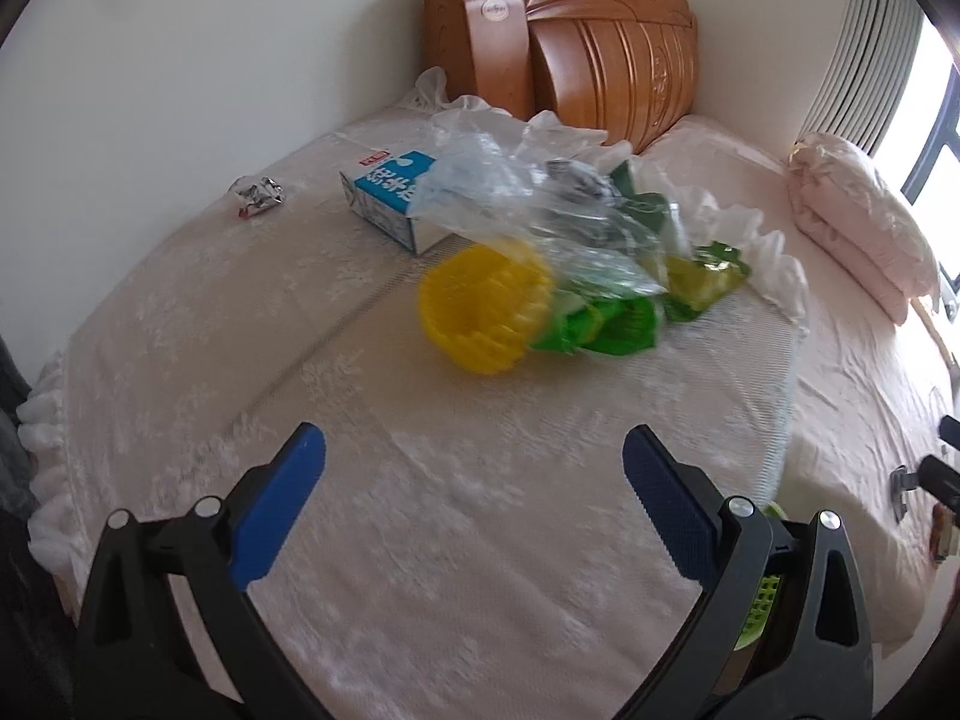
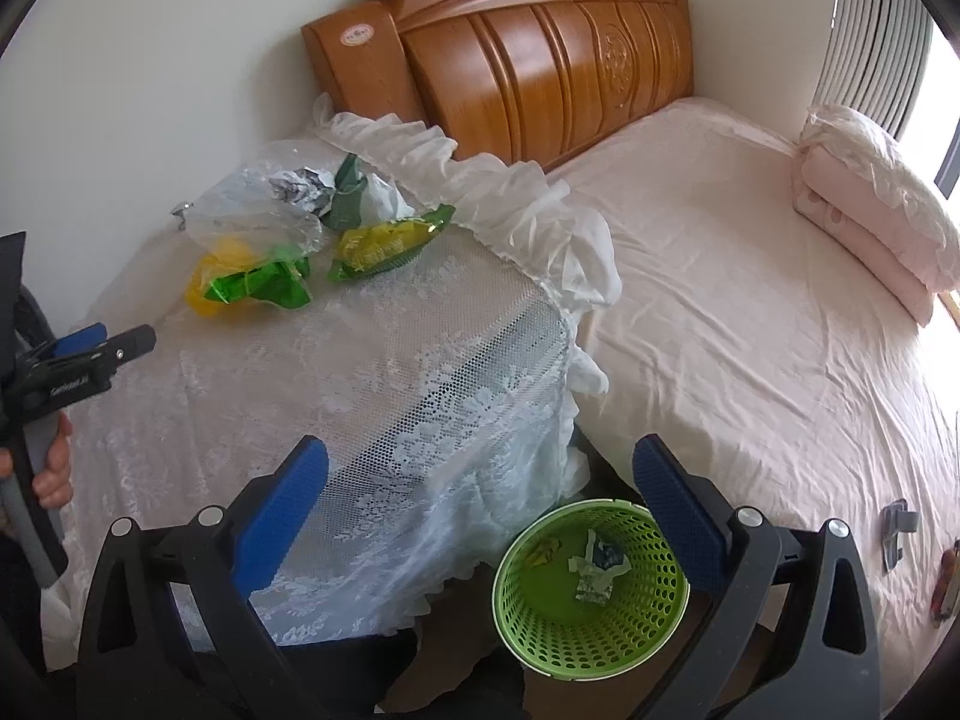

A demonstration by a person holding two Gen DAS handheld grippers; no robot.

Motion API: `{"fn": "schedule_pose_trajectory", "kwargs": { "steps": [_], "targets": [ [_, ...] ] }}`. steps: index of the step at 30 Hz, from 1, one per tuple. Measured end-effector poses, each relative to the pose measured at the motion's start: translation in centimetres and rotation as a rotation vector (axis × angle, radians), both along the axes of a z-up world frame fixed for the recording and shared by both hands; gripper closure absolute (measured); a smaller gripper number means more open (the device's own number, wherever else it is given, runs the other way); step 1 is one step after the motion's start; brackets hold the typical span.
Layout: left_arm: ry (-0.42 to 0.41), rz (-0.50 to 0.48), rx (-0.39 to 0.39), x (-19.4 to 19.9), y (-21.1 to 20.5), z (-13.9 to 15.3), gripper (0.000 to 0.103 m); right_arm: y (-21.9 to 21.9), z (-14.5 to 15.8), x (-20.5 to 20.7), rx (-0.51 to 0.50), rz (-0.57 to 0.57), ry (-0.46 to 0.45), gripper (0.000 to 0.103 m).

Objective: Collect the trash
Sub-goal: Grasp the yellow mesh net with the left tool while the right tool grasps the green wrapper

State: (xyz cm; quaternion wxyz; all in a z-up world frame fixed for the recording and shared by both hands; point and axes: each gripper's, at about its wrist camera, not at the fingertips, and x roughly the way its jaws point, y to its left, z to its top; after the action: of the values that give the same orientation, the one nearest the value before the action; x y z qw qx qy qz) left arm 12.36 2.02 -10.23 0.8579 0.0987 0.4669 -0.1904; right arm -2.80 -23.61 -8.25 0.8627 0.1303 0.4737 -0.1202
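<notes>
Trash lies on a lace-covered table (image 1: 420,540): a yellow plastic cup (image 1: 486,315) on its side, green wrappers (image 1: 600,324), a clear plastic bag (image 1: 528,210), a blue-and-white carton (image 1: 390,198) and a crumpled foil wrapper (image 1: 259,195). My left gripper (image 1: 474,468) is open and empty, short of the cup. My right gripper (image 2: 480,480) is open and empty, above the table's corner and a green mesh bin (image 2: 591,585) on the floor holding a few scraps. The right wrist view also shows the yellow-green snack bag (image 2: 384,246), the clear bag (image 2: 252,210) and the left gripper (image 2: 123,342).
A bed with a pink sheet (image 2: 750,300) lies right of the table, with a wooden headboard (image 2: 540,54) and folded pink bedding (image 2: 870,228). A white wall (image 1: 180,90) runs behind the table. A window (image 1: 936,138) is at the far right.
</notes>
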Motion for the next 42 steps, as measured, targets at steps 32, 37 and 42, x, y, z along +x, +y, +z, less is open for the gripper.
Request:
{"fn": "schedule_pose_trajectory", "kwargs": {
  "steps": [32,37,42],
  "targets": [
    [-0.034,-0.204,-0.108,7.1,-1.4,-4.5,0.072,4.7,-1.2,5.7,0.057,0.065,0.014,0.002],
    [-0.003,-0.109,-0.125,5.1,1.0,-3.9,0.072,7.4,-2.0,10.9,0.092,0.215,-0.046,0.011],
    [0.021,-0.037,-0.147,3.6,2.5,-3.6,0.072,9.8,-4.7,17.2,0.059,0.287,-0.035,0.023]
  ]
}}
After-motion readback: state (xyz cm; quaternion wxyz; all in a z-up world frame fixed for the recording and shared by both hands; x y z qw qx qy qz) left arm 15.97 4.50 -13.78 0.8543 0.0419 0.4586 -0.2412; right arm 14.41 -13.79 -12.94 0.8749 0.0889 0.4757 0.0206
